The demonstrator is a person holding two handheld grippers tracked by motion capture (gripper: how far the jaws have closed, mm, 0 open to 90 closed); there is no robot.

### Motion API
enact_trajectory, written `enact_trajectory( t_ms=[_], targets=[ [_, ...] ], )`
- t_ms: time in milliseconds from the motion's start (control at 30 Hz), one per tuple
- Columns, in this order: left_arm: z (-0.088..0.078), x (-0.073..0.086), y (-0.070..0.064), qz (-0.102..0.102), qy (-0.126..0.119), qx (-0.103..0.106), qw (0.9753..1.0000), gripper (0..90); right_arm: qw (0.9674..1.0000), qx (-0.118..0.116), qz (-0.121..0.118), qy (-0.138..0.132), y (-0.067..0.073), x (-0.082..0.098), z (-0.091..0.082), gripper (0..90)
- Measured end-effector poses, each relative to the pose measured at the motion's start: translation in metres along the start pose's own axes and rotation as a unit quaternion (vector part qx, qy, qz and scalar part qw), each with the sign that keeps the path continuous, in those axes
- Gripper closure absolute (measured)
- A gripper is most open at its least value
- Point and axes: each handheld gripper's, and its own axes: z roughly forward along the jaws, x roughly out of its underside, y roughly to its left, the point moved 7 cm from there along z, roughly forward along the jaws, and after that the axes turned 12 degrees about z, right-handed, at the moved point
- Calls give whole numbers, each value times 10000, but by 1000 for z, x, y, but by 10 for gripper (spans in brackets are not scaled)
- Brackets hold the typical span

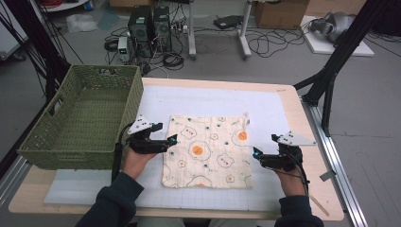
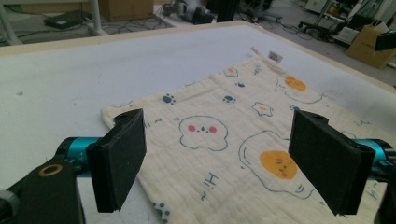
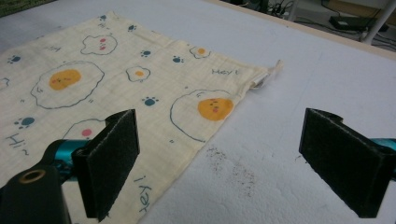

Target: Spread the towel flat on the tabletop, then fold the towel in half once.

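Note:
A cream cloth [image 1: 208, 150] printed with fried eggs and paw marks lies flat on the white mat [image 1: 213, 101] in the middle of the table. My left gripper [image 1: 174, 140] rests at the cloth's left edge, jaws wide apart and nothing between them; in the left gripper view the cloth [image 2: 233, 135] spreads out below the gripper [image 2: 224, 163]. My right gripper [image 1: 256, 153] sits just off the cloth's right edge, also open and holding nothing. In the right gripper view the cloth [image 3: 121, 88] lies to the left under the left jaw, with bare mat under the rest of the gripper [image 3: 229, 163].
A green woven basket [image 1: 85, 118] stands at the table's left, close behind my left hand. The wooden table edge [image 1: 312, 156] runs along the right. A black stand leg [image 1: 331, 71] rises at the back right. Cables and computer boxes lie on the floor beyond.

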Motion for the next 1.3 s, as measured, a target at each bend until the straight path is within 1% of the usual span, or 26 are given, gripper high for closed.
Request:
enact_trajectory(
  t_ms=[100,233,367,433,567,667,733,933,1067,1133,1233,1267,1300],
  targets=[
    [-2,1,0,-25,-38,-31,10000,201,9999,102,-42,-84,-1,-2,-1,116],
    [-4,0,1,-45,-66,-59,10000,201,9998,161,-7,-122,-1,-2,-3,116],
    [-5,2,0,-15,-14,-74,10000,202,9998,170,-24,-128,-1,-2,-3,116],
    [-6,4,1,-56,1,-96,9999,202,9998,163,5,-115,-1,-2,-2,116],
    [-6,5,3,-75,29,-149,9999,201,9998,157,-7,-100,-3,-2,0,116],
    [-6,6,2,-95,98,-115,9998,195,9998,162,-19,-75,-2,-2,1,116],
    [-6,6,2,-85,103,-123,9998,193,9999,152,-32,-68,-1,-2,1,116],
    [-5,9,6,-189,172,-159,9995,192,9999,152,-21,-42,-1,-1,3,116],
    [-2,10,9,-227,195,-259,9992,192,9999,141,-36,-27,-1,-1,3,116],
    [0,9,11,-262,229,-274,9990,192,9999,125,-29,-8,0,0,3,116],
    [3,5,14,-349,197,-286,9988,192,9999,104,-23,-32,0,0,2,116],
    [4,2,14,-392,125,-259,9988,193,10000,93,-27,-22,-1,0,2,116],
    [5,0,14,-365,44,-223,9991,193,10000,92,-17,-22,-1,1,2,116]
  ],
)
